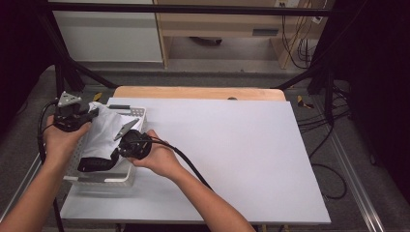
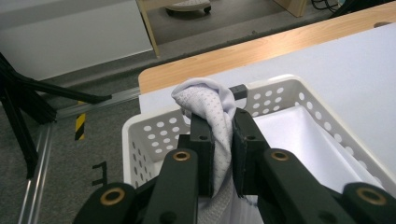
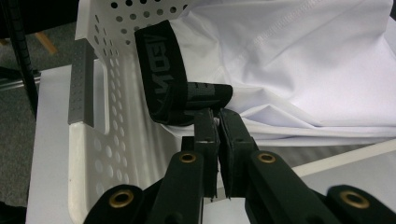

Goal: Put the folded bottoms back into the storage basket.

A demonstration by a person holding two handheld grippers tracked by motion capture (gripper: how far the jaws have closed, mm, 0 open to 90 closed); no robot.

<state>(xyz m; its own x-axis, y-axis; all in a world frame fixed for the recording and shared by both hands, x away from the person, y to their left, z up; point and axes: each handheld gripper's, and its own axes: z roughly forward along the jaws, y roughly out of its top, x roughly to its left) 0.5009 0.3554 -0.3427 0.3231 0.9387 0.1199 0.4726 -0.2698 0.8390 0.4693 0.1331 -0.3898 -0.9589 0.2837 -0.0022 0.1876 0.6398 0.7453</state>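
A white perforated basket (image 1: pixel 138 112) stands at the table's left edge with a white garment (image 1: pixel 104 128) draped in it. The garment has a black elastic waistband (image 1: pixel 96 163) with grey lettering. In the left gripper view, my left gripper (image 2: pixel 223 122) is shut on a bunched fold of the white mesh fabric (image 2: pixel 205 100) above the basket's far rim (image 2: pixel 154 122). In the right gripper view, my right gripper (image 3: pixel 217 114) pinches the black waistband (image 3: pixel 161 70) near the basket's perforated wall (image 3: pixel 105 135). From above, the left gripper (image 1: pixel 92 113) and the right gripper (image 1: pixel 120 150) hold opposite ends of the garment.
The basket sits on a large white board (image 1: pixel 222 154) over a wooden tabletop (image 1: pixel 198 93). Black frame legs (image 1: pixel 63 58) and cables (image 1: pixel 329 125) flank the table. A cable (image 1: pixel 186 162) trails from the right gripper across the board.
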